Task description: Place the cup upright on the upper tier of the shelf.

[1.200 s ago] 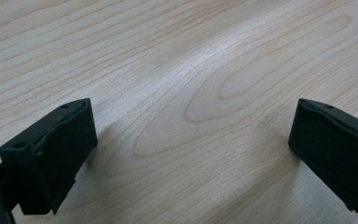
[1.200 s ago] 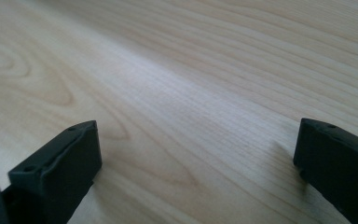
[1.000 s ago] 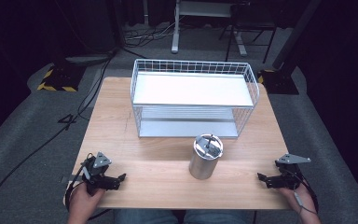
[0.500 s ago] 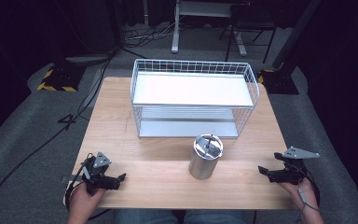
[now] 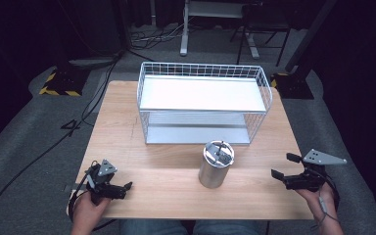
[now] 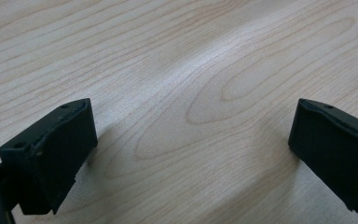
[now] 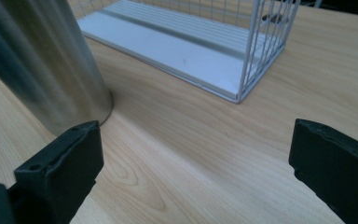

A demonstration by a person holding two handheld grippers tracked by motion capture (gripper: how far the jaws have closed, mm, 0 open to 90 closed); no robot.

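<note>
Wooden table (image 5: 176,181), one steel canister (image 5: 216,164), one wire rack (image 5: 203,105), two tools

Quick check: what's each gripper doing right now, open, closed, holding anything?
Left gripper: open, empty, low over the table.
Right gripper: open, empty, facing the steel canister.

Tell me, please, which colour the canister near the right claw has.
The canister is shiny silver metal, clearest in the high view.

Steel canister (image 5: 216,164) stands upright, lidded, on the table (image 5: 166,181) before the wire rack (image 5: 203,103).
</note>
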